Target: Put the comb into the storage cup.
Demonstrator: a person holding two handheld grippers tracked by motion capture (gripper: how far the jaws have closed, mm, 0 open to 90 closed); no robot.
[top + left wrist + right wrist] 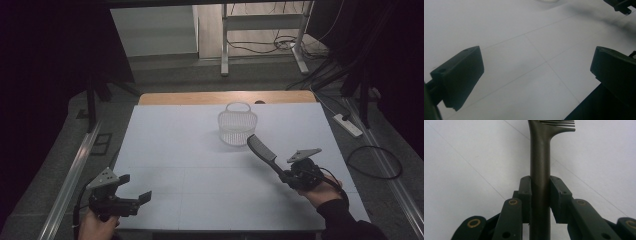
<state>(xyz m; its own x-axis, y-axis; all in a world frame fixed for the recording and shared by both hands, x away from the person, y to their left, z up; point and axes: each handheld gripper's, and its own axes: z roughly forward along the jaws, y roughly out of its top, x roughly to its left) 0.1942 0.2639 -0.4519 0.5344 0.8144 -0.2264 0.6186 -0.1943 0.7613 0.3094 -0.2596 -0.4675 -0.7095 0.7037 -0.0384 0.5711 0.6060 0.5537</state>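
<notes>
A black comb [262,150] juts up and to the left from my right gripper [287,176], which is shut on its handle at the right side of the white table [190,150]. In the right gripper view the two pads clamp the comb's handle [540,170], and its teeth show at the top edge. The comb's toothed end hangs close to a small white mesh basket [237,125] standing upright in the middle of the table. My left gripper [134,187] hovers at the near left corner, open, its jaws wide apart with only bare table between them [537,72].
The table's wooden far edge [200,97] borders a grey floor. A power strip [347,125] and a looped cable [375,162] lie on the floor to the right. A white desk frame [225,45] stands beyond. A metal rail [70,175] runs along the left.
</notes>
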